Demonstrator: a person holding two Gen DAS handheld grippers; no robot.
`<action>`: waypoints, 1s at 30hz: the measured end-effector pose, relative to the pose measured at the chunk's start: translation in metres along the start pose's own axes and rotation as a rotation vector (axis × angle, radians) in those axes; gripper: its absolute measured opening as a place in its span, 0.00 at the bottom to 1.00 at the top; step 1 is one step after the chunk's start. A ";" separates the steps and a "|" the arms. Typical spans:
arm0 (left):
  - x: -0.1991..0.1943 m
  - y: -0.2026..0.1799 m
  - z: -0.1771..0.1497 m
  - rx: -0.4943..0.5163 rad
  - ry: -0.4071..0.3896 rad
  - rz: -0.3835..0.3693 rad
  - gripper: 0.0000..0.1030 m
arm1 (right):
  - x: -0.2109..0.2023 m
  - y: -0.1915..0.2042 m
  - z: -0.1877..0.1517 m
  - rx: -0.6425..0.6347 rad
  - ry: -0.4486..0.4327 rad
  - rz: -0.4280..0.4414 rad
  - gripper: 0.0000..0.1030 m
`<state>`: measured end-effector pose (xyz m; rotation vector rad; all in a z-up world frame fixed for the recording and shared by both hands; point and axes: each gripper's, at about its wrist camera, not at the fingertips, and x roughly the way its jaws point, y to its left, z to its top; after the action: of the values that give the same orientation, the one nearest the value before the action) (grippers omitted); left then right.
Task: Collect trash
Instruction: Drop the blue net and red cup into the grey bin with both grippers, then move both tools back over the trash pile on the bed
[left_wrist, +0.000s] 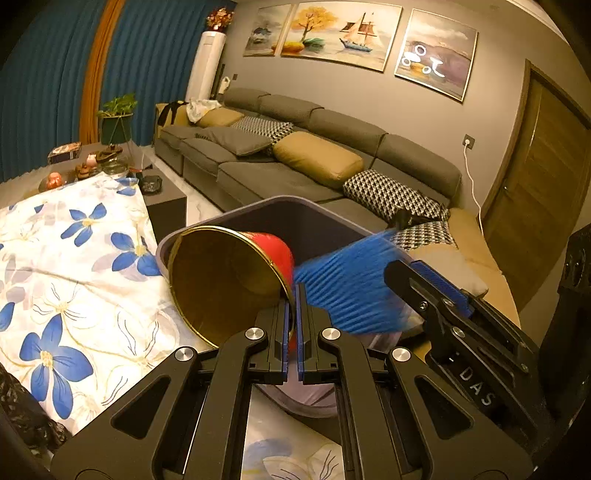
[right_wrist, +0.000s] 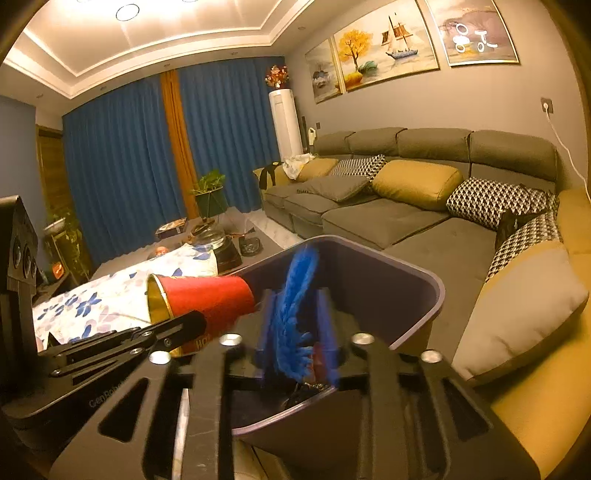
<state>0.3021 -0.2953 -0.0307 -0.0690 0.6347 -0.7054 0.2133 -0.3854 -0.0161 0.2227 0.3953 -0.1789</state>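
Note:
My left gripper (left_wrist: 295, 295) is shut on the rim of a red paper cup (left_wrist: 229, 280) with a gold inside. The cup lies tilted, mouth toward the camera, at the near left edge of a grey trash bin (left_wrist: 295, 210). In the right wrist view the cup (right_wrist: 210, 299) sticks out sideways from the left gripper (right_wrist: 199, 323). My right gripper (right_wrist: 297, 295) hangs over the bin (right_wrist: 439, 291). Its jaws stand apart, and a blurred, fluffy blue strip (right_wrist: 295, 325) sits loose between the pads. The left wrist view shows that blue strip (left_wrist: 343, 284) beside the right gripper (left_wrist: 413, 269).
A white cloth with blue flowers (left_wrist: 74, 258) covers the table to the left of the bin. A dark coffee table (left_wrist: 162, 199) with small items stands behind it. A long grey sofa (left_wrist: 295, 177) with cushions runs along the wall. A wooden door (left_wrist: 535, 184) is far right.

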 end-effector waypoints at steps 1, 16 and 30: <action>0.000 0.000 -0.001 0.002 0.001 0.000 0.02 | 0.000 -0.001 -0.001 0.008 0.000 0.003 0.40; -0.006 -0.006 -0.010 0.013 0.006 0.031 0.69 | -0.037 -0.022 -0.004 0.099 -0.073 -0.058 0.58; -0.163 0.009 -0.055 -0.053 -0.196 0.278 0.84 | -0.109 0.033 -0.026 -0.023 -0.142 0.013 0.83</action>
<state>0.1810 -0.1790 0.0069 -0.0955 0.4634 -0.4072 0.1122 -0.3328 0.0102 0.1887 0.2545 -0.1764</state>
